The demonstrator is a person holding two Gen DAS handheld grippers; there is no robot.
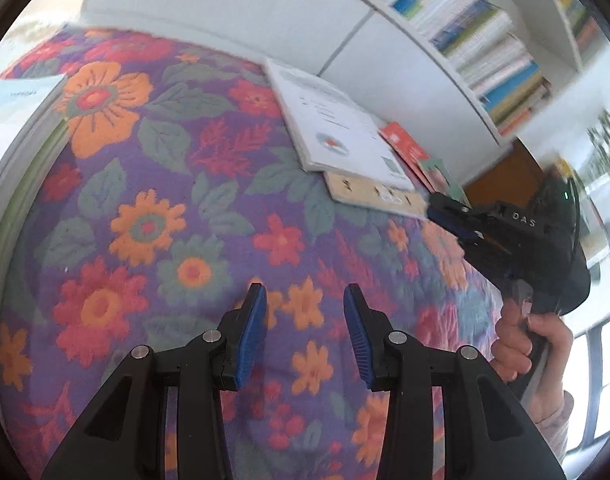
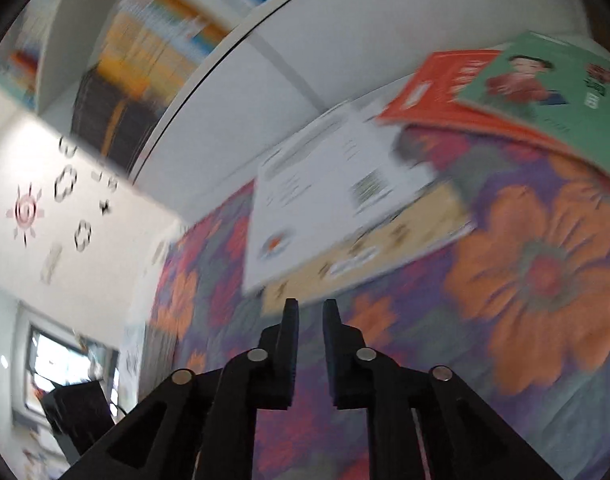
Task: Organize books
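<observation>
A: A floral blanket (image 1: 153, 184) in purple, orange and red is covering the surface, and a white bookshelf (image 1: 457, 52) packed with bright spines is standing behind it.

B: Where are the loose books lying?

A: A white book (image 1: 337, 124) is lying flat on the blanket close to the shelf's base, overlapping a beige book (image 1: 379, 196) beneath it. Just beside them a red book (image 1: 405, 142) is sitting under a green book (image 2: 545, 96); the right wrist view is showing that pair most clearly, though it is blurred.

B: And at the far left?

A: The edge of another pale, thick book (image 1: 13, 120) is showing at the left rim of the left wrist view, well apart from the others.

B: What is the left gripper (image 1: 304, 300) doing?

A: It is hovering over the blanket with its blue pads apart and nothing between them.

B: And the right gripper (image 2: 309, 306)?

A: Its fingers are sitting close together, only a narrow gap showing, gripping nothing, and pointing toward the near edge of the beige book. A hand (image 1: 529, 344) is holding its black handle at the right of the left wrist view.
</observation>
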